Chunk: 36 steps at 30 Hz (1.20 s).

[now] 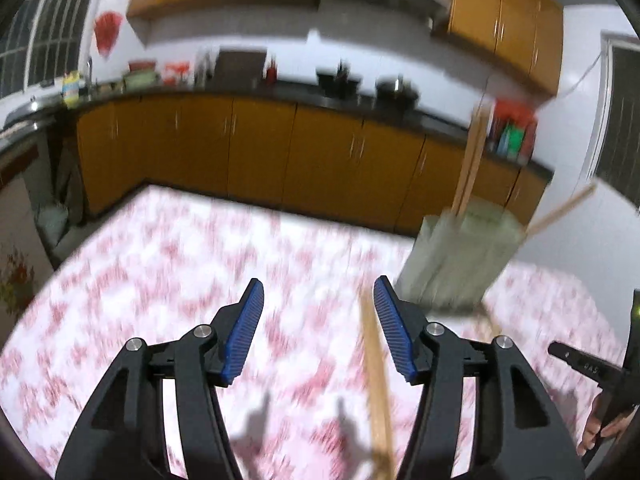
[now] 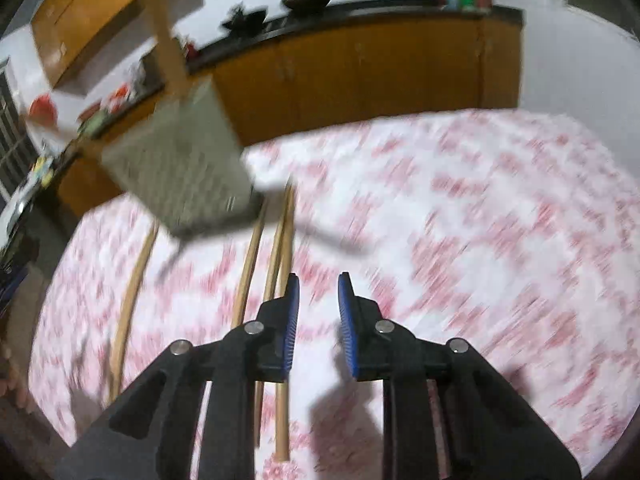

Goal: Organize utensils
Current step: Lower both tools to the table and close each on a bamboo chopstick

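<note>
Blue pads of my left gripper (image 1: 319,292) spread wide, nothing pinched; one wooden chopstick (image 1: 377,384) lies on floral tablecloth (image 1: 160,280) just inside right pad. My right gripper (image 2: 318,284) narrowly parted, empty. Loose chopsticks (image 2: 280,248) beside its left finger. Grey-green utensil holder (image 2: 180,168) beyond, chopsticks standing inside.

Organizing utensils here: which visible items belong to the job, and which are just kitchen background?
Job items:
- chopsticks on the table
- green holder
- chopsticks in the holder

Background:
- pots on the counter
- orange cabinets
- floral tablecloth
</note>
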Available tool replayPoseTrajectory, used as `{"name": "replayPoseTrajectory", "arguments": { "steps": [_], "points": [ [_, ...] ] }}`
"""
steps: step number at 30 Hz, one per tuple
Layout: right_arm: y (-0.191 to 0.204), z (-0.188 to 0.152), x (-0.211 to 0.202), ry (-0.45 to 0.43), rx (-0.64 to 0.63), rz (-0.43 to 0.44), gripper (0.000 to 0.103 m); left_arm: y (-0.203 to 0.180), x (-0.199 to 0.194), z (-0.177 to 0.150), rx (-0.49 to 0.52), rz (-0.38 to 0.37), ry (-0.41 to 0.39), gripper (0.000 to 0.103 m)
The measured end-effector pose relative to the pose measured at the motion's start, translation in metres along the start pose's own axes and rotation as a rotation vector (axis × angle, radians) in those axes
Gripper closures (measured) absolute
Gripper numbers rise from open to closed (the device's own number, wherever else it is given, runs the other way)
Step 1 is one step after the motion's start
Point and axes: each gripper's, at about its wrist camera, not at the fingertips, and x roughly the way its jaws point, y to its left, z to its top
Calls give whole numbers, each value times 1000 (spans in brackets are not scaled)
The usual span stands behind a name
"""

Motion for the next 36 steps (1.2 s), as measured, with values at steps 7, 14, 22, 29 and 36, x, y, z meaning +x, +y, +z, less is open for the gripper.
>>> {"name": "replayPoseTrajectory", "arguments": {
  "steps": [7,14,22,29,36],
  "points": [
    [22,-24,24,75,-75,-3,83,-2,25,-37,46,-30,147,55],
    [15,-21,25,50,-79,-105,95,-24,37,-62,107,-89,226,67],
    [-4,-18,23,42,-44,-128,95,-38,46,-79,149,-126,294,75],
    [-3,-18,25,42,-48,-132,95,-41,52,-84,175,-113,323,77],
    [-3,-19,25,37,-56,-157,94,-45,57,-84,203,-81,329,77]
  ]
}}
